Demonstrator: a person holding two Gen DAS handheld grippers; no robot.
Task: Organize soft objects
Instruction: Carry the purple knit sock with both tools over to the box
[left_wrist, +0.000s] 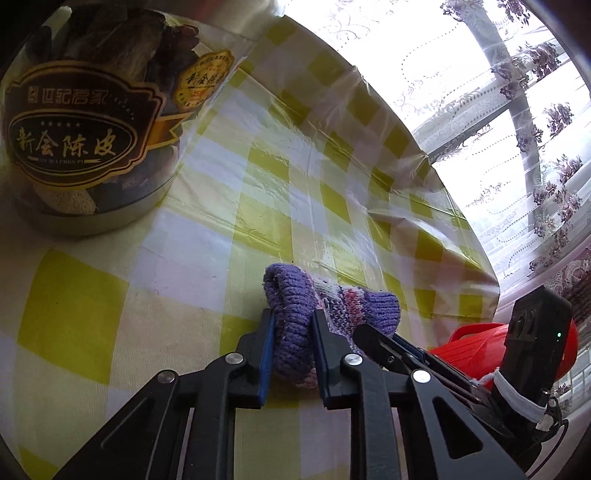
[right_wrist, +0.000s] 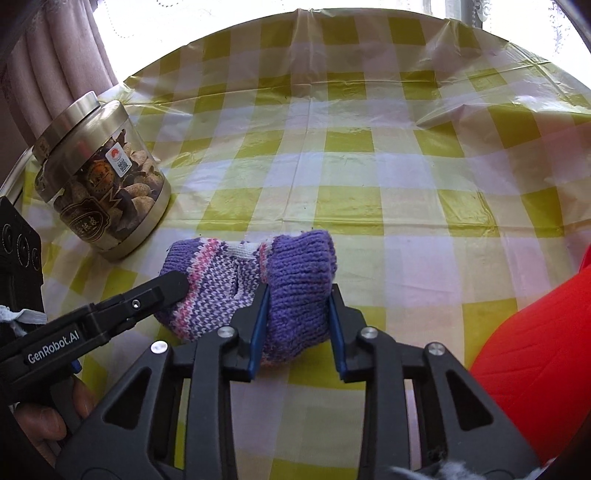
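We have the knit sock (right_wrist: 258, 284) bunched on the table (right_wrist: 369, 177), near the jar (right_wrist: 99, 184). Our left claw (left_wrist: 291, 343) pinches one end, and our right claw (right_wrist: 299, 325) pinches the solid purple end, so both are closed on the same piece. We judge the job early: the sock looks half folded and is not yet put away. A red thing (right_wrist: 535, 369) lies just to the right; whether it is the container, we cannot tell.
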